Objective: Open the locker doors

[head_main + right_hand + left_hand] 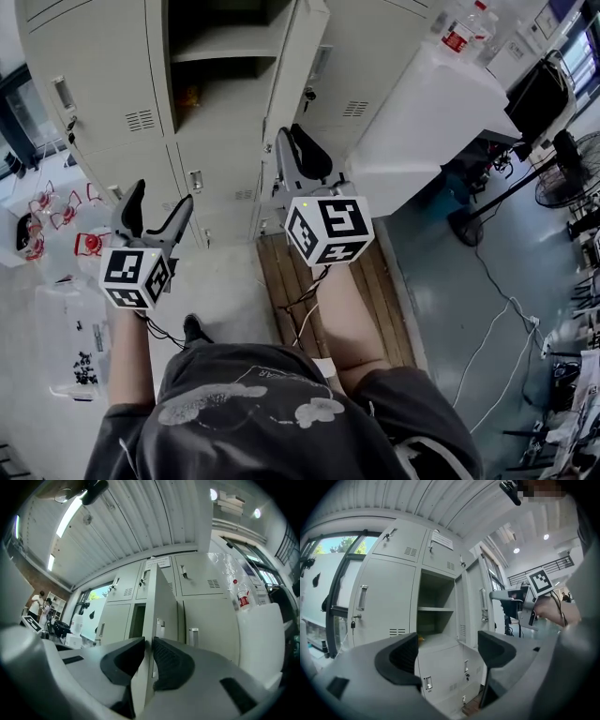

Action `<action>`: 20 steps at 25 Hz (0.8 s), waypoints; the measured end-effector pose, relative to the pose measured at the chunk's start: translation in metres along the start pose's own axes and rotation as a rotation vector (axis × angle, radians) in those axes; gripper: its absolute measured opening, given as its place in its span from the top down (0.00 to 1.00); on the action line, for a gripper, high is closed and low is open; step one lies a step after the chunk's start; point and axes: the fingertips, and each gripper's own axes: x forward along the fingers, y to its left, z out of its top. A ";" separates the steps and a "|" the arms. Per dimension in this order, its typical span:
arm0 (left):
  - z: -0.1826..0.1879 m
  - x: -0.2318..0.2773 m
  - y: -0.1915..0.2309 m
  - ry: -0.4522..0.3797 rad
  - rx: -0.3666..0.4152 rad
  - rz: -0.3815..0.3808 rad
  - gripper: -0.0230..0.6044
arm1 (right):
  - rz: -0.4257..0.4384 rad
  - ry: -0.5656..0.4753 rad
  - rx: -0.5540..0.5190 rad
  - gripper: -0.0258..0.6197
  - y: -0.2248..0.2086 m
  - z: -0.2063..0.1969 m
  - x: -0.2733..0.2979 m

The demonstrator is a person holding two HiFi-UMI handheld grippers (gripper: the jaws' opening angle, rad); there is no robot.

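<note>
Here, a bank of pale grey lockers (112, 103) is seen from above; one tall door (294, 70) in the middle row is swung outward, edge-on to the person, and the compartment behind it is laid bare, with a shelf (225, 47) set across it; the doors to the left and below are shut. The free edge of the open door is gripped by the right gripper (295, 141); in the right gripper view its jaws are drawn narrow, with the thin metal edge caught between the two dark pads, one pad on each face of the door. The left gripper (161, 197) is held to the left of it, apart from the lockers and touching nothing; its jaws are spread wide, and only the open compartment and the lower doors are seen through the gap between them. Both grippers are pointed toward the lockers, each with its marker cube turned toward the person. A wooden pallet (281, 272) lies on the floor at the foot of the lockers, under the right forearm; a white cabinet (441, 103) stands just to the right of the lockers, and a clear bottle (457, 36) with a red label is set on top of it.
</note>
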 end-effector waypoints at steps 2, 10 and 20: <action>0.000 -0.003 -0.008 0.002 0.002 -0.002 0.34 | -0.008 0.002 -0.004 0.84 -0.008 0.000 -0.005; -0.004 -0.016 -0.025 0.014 -0.002 0.012 0.34 | -0.076 -0.001 0.004 0.85 -0.046 -0.001 -0.024; -0.009 -0.033 -0.036 0.038 0.002 0.049 0.34 | -0.114 0.005 0.022 0.85 -0.078 -0.004 -0.032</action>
